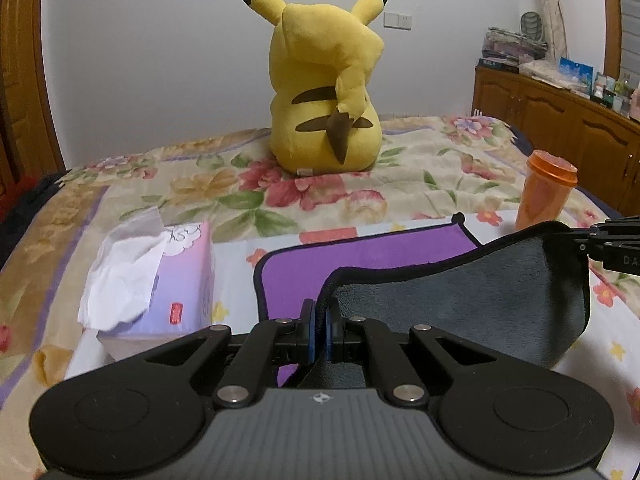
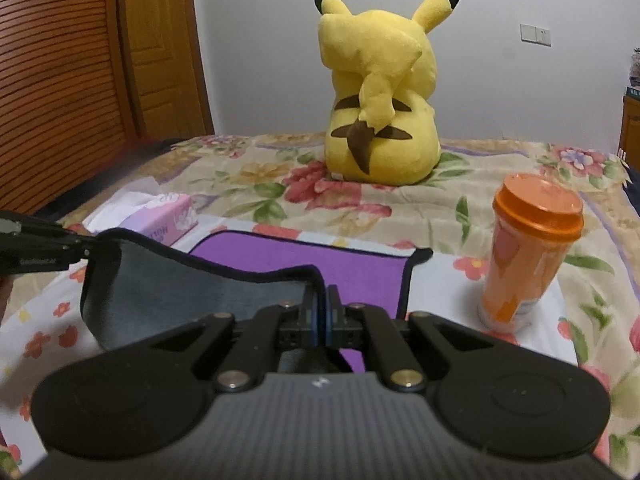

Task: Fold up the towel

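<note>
A towel, purple on one side and grey on the other, with a dark hem, lies on the flowered bed. Its near edge is lifted and turned over, showing the grey side; the purple side lies flat behind. My left gripper is shut on the towel's near left corner. My right gripper is shut on the near right corner. Each gripper shows at the edge of the other's view, the right one and the left one, holding the raised hem between them.
A tissue box lies left of the towel. An orange lidded cup stands to its right. A yellow plush toy sits beyond, in the middle of the bed. A wooden cabinet stands far right.
</note>
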Demonstrator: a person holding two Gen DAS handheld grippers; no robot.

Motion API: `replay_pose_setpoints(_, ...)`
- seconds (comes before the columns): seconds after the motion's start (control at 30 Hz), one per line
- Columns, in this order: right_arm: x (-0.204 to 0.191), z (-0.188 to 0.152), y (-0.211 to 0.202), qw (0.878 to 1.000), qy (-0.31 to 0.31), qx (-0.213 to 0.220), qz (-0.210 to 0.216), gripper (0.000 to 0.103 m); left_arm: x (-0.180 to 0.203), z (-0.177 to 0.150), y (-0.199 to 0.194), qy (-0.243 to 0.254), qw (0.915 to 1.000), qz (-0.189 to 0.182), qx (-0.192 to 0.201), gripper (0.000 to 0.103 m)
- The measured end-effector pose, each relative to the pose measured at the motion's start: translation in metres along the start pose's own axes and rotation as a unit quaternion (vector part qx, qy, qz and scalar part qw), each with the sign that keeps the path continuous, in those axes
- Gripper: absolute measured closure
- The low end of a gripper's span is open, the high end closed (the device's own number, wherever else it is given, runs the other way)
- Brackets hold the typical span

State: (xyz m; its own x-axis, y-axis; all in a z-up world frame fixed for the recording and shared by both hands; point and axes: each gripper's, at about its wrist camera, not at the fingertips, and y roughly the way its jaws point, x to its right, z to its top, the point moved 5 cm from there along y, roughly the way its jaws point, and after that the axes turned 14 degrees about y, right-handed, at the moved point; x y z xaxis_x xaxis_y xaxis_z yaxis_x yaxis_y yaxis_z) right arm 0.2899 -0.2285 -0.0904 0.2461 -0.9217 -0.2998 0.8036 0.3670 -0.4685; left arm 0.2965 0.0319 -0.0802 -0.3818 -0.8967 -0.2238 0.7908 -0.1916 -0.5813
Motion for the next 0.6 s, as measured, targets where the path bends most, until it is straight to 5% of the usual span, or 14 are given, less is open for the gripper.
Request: replay_pose_setpoints(0.6,-0.001,0.019,0.008,1.000,-0.022,0.014,-0.002,0.099,-0.007,0.031,0.019,0.023,0.9995,0.005,0.022,0.095)
